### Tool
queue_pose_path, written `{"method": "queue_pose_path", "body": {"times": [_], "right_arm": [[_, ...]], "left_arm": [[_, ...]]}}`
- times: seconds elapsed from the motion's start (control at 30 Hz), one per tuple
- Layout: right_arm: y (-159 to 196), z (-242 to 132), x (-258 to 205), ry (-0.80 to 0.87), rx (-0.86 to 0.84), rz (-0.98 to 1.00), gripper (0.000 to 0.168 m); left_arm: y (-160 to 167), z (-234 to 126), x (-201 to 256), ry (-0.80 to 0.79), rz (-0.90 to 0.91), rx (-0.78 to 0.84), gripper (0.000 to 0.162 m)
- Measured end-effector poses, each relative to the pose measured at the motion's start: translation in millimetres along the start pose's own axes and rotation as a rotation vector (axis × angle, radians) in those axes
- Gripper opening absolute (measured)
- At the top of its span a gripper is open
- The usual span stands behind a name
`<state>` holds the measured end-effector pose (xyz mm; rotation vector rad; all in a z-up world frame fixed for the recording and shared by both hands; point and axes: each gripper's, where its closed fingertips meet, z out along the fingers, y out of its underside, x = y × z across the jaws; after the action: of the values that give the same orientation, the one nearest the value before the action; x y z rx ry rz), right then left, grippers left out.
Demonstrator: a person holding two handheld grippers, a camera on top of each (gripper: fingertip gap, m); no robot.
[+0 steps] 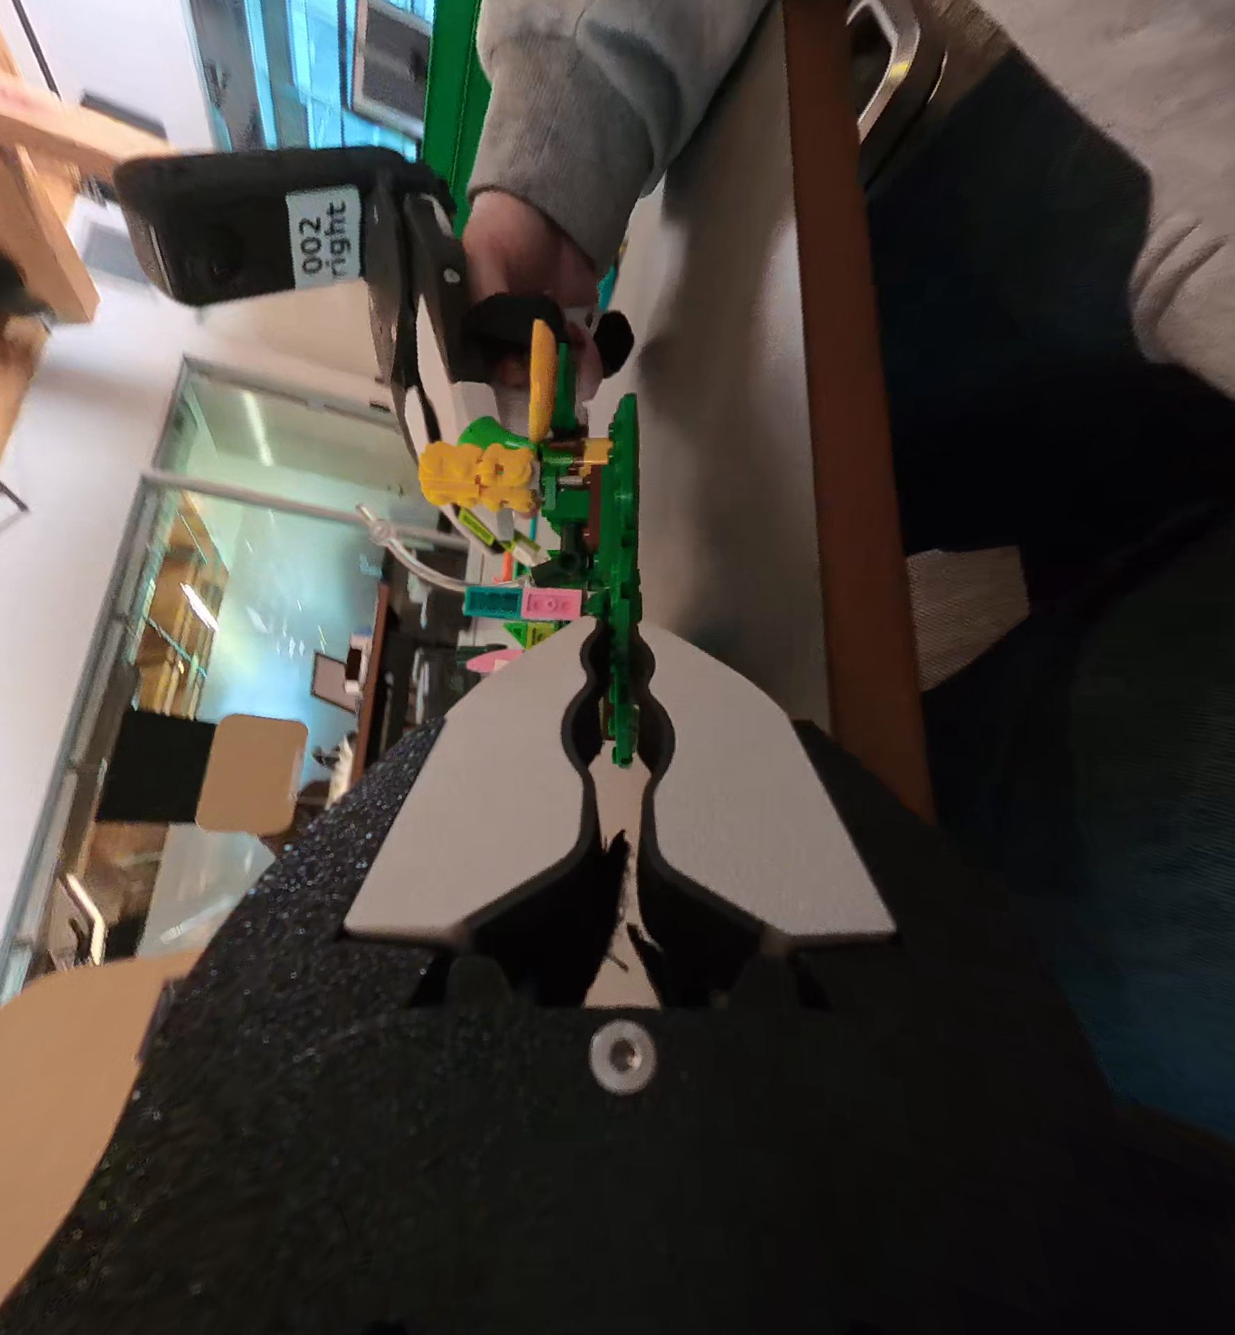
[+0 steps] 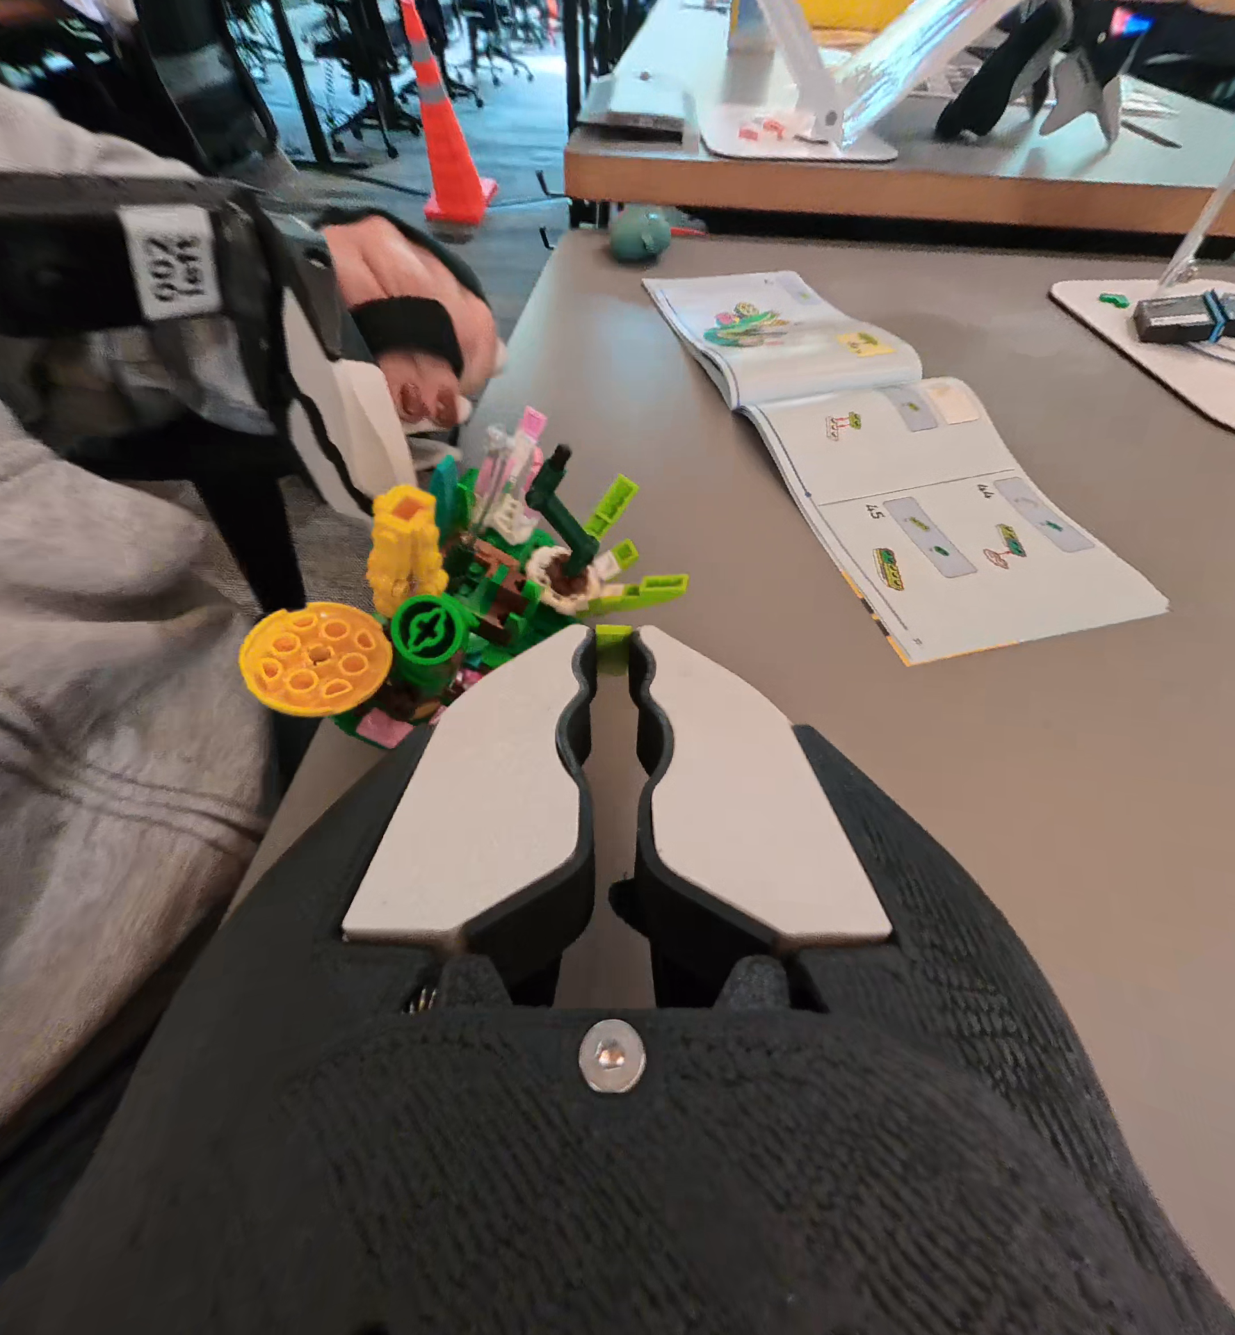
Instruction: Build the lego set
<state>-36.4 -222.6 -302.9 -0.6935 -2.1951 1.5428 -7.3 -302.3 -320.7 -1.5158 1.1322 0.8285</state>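
Observation:
The lego plant model (image 2: 492, 578) has a green baseplate (image 1: 622, 578), a yellow flower (image 2: 405, 549), a yellow round disc (image 2: 315, 657), a dark green stem (image 2: 564, 506) and lime leaves. It is held up at the table's near left corner. My left gripper (image 1: 618, 650) is shut on the edge of the baseplate. My right gripper (image 2: 611, 643) is shut on a small lime green piece (image 2: 612, 646) right against the model's near side. The right gripper's black body (image 1: 253, 224) shows beyond the model in the left wrist view.
An open instruction booklet (image 2: 889, 462) lies on the grey table (image 2: 961, 795) to the right. A white mat (image 2: 1178, 361) with small pieces is at the far right. The table's left edge (image 2: 521, 318) is close. An orange cone (image 2: 448, 130) stands on the floor beyond.

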Motion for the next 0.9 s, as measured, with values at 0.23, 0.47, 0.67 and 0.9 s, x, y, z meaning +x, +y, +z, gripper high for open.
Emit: {"method": "queue_pose_path", "body": {"times": [0.23,0.47,0.67,0.9], "right_arm": [[3.3,-45.6,10.9,-0.051,0.049,-0.027,0.006],[17.6,-62.1,37.3,0.032,0.053,0.11,0.007],[32.9,-62.4,46.7,0.075,-0.008,0.251,0.006],[40.8,-58.7,55.3,0.074,-0.047,0.352,0.007]], "left_arm": [[-2.2,47.9,-21.4,0.01,0.16,0.221,0.004],[13.0,88.2,-14.1,0.13,0.216,0.363,0.004],[21.8,107.3,-15.6,0.115,0.191,0.361,0.004],[17.2,111.2,-14.7,0.128,0.128,0.363,0.004]]}}
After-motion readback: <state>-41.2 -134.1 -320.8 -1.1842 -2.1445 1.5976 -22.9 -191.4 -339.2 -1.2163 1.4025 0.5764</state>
